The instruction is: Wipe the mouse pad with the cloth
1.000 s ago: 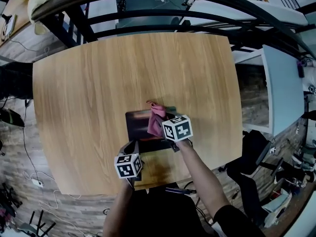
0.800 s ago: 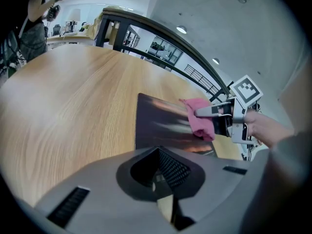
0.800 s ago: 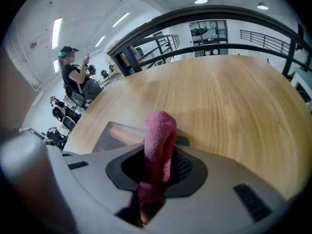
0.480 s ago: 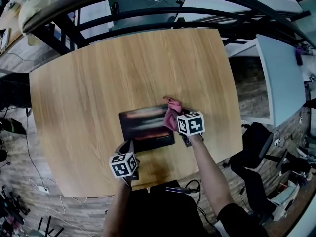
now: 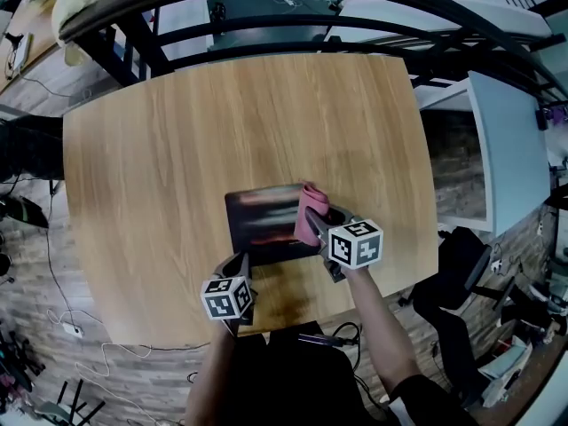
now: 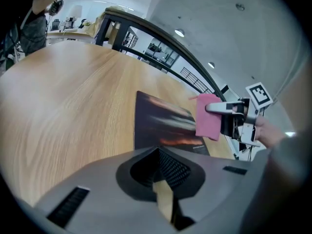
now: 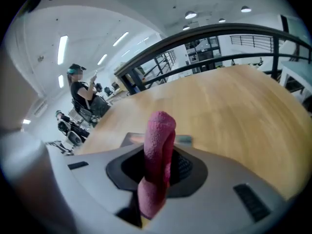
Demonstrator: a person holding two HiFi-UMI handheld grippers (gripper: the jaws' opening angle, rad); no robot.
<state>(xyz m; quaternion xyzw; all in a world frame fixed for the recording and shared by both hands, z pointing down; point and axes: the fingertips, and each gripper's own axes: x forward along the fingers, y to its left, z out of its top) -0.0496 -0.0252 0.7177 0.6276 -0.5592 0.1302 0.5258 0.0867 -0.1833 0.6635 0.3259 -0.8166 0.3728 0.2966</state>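
Right tongs clamp pink cloth at mouse pad right edge; left tongs together (empty).

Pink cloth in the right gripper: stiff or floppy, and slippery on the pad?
Probably floppy: the cloth folds over itself where the right gripper pinches it. Likely light too. Its nubby weave should drag, not slide, on the mouse pad.
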